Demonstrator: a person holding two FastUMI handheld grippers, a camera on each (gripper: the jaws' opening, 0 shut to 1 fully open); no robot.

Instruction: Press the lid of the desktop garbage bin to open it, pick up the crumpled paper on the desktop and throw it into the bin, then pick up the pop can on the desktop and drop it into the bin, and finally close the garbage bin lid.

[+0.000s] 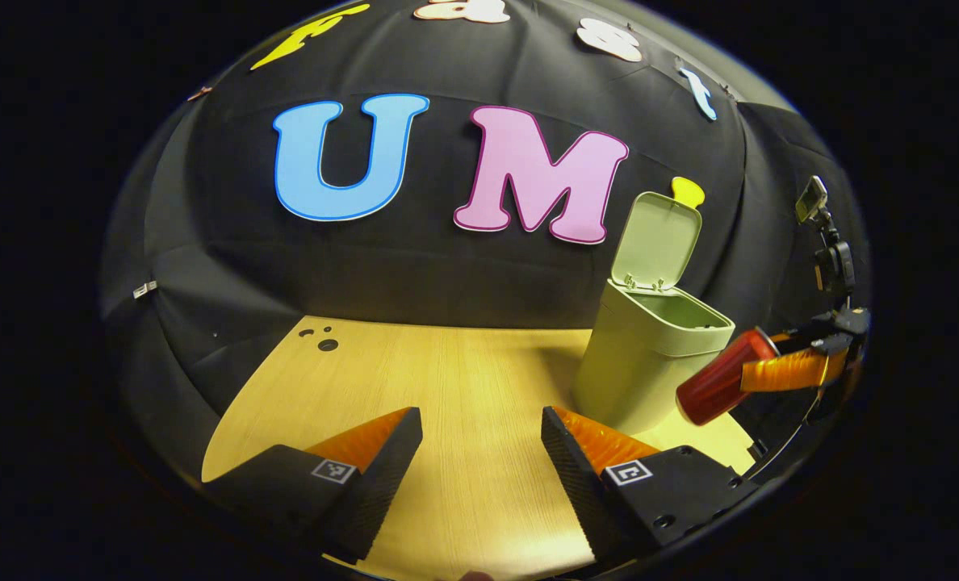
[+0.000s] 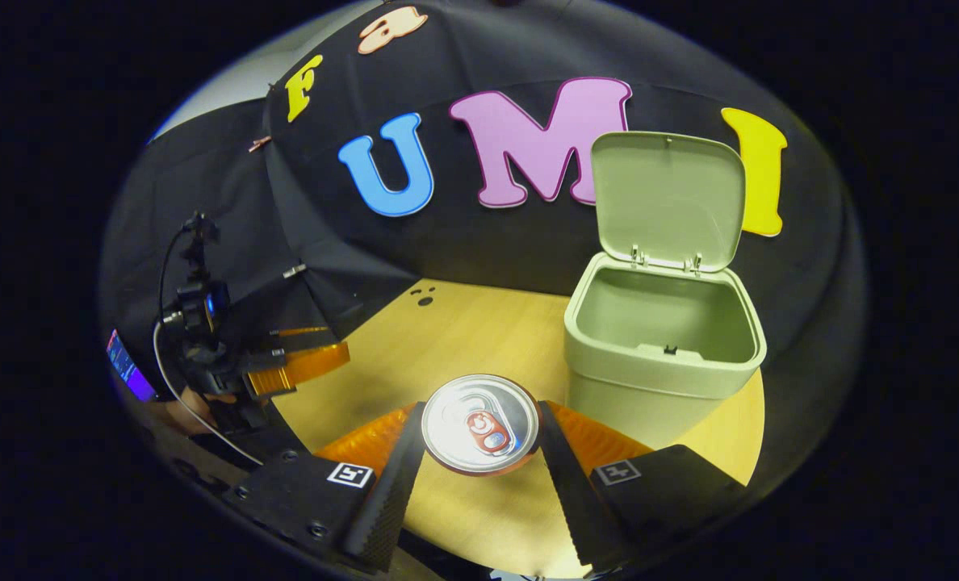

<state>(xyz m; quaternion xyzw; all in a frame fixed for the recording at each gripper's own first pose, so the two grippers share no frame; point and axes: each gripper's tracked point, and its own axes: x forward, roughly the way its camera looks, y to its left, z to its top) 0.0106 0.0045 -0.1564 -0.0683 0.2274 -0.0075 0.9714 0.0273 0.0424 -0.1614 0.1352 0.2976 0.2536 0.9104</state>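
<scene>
Both cams low over desk [image 1: 463,379], facing bin [image 2: 663,339], shared.

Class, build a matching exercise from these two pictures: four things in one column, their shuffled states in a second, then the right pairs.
Things:
1. bin lid
2. pop can
3. left gripper
4. garbage bin

States:
A. open, holding nothing
B. standing on the table
C. flipped up
D. clamped between the right gripper's fingers

Pairs: 1-C, 2-D, 3-A, 4-B
</scene>
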